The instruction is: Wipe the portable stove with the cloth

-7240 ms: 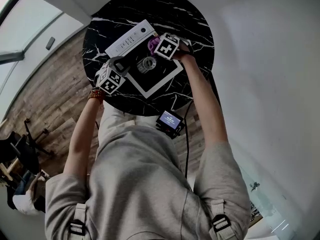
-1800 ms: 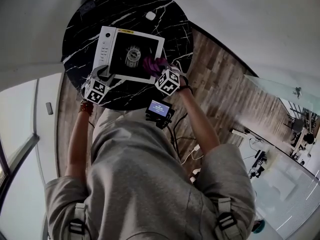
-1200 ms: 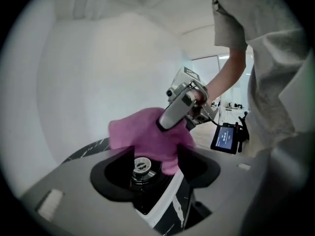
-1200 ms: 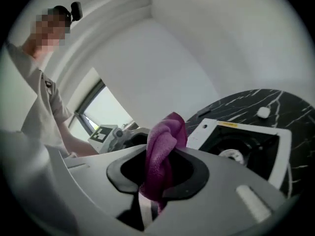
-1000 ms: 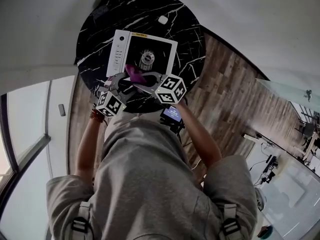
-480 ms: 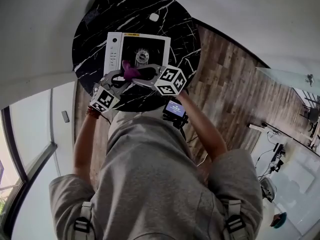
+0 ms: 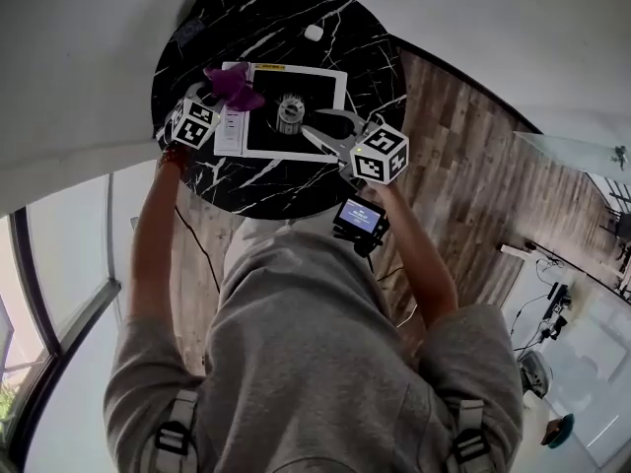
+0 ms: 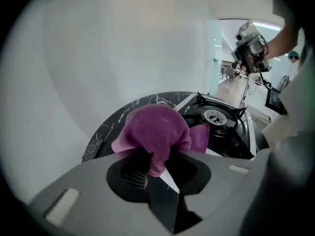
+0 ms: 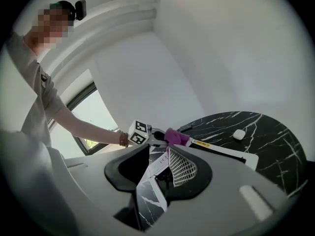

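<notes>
The portable stove, white with a black top and a round burner, lies on the round black marble table. My left gripper has just closed and is shut on the purple cloth, which hangs over the stove's left control strip. In the left gripper view the cloth bulges out of the jaws in front of the burner. My right gripper hovers over the stove's right front corner. Its jaws have just been closing a little, stand open, and hold nothing.
A small white object lies on the table behind the stove. A small screen device hangs at the person's waist by the table's near edge. Wood floor lies to the right, a curved white wall and a window to the left.
The cloth has passed from the right gripper to the left. The left gripper has carried it up and left over the control strip; the right gripper has pulled back to the right, empty.
</notes>
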The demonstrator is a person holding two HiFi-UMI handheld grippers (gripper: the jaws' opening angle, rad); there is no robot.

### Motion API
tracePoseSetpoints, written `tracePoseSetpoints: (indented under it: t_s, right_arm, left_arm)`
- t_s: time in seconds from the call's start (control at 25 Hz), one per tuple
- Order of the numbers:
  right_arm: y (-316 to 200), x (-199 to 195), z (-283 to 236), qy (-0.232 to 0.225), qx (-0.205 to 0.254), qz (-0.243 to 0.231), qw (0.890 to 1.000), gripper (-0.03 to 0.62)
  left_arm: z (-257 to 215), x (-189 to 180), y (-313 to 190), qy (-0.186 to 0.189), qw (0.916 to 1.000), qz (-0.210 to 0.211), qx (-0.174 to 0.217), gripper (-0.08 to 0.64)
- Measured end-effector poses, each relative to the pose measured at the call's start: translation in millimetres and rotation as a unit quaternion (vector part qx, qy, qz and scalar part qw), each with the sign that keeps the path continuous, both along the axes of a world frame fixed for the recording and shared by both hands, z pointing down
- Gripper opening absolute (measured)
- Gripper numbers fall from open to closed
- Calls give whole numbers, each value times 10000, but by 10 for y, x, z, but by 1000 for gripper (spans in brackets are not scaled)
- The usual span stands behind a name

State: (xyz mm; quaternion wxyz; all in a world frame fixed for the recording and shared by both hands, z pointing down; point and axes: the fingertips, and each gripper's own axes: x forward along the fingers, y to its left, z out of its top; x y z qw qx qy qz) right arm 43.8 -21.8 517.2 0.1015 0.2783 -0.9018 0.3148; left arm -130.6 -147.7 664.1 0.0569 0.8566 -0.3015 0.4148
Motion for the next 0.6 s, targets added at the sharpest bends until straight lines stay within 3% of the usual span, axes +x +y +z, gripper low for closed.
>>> tracePoseSetpoints:
  t_s: [0.16,0.4,0.6]
  right_arm:
    - [69,27,11,133,52,-55,9999,135]
    - [176,52,97,90,-77,-7,9999,127]
    - [178,50,105,13,-90,-51,9999,123]
  left_arm:
    - [162,112,50,-95,9998,-64,-152,83]
    - [181,257,577,-478,9957,782,-127,83]
    - [192,200,1134,-464,9932,1038,-243,83]
